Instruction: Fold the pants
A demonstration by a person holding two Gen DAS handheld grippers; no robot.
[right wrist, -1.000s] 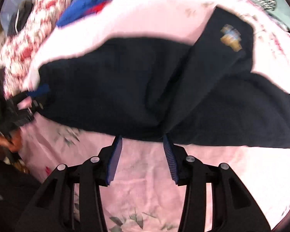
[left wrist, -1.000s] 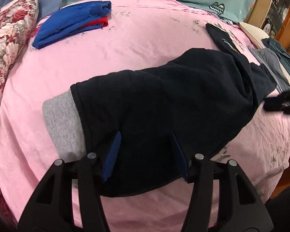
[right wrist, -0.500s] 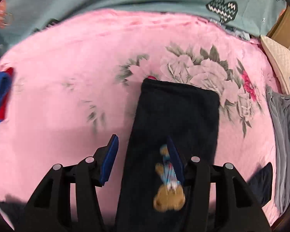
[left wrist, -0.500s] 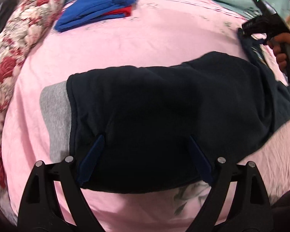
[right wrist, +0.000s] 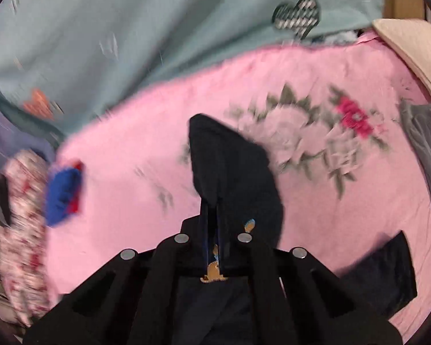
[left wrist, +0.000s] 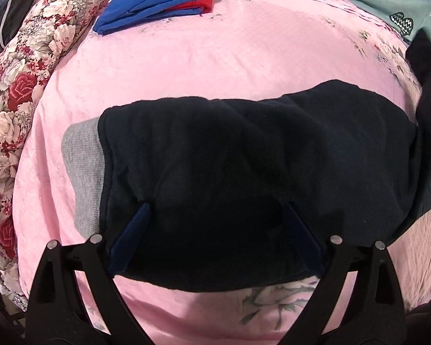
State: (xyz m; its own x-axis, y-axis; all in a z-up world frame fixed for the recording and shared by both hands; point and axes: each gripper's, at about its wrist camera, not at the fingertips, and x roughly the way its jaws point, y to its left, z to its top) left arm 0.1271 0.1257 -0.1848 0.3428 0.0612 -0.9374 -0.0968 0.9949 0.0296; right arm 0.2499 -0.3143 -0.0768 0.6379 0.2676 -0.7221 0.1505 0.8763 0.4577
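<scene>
Left gripper (left wrist: 215, 221) sits spread wide over the dark pants (left wrist: 244, 166); right gripper (right wrist: 214, 215) pinches a pant leg, bare pink blanket (left wrist: 215, 57) filling the upper frame.

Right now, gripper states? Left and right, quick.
Left gripper: open, fingers spread over the dark pants, gripping nothing.
Right gripper: closed on a pants leg, lifted off the pink bedspread.

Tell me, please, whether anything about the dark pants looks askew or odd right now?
Yes. The dark pants lie rumpled across the pink bedspread, with one leg pinched in the shut right hand-held gripper and raised, so the fold is uneven. The left hand-held gripper is open over them.
</scene>
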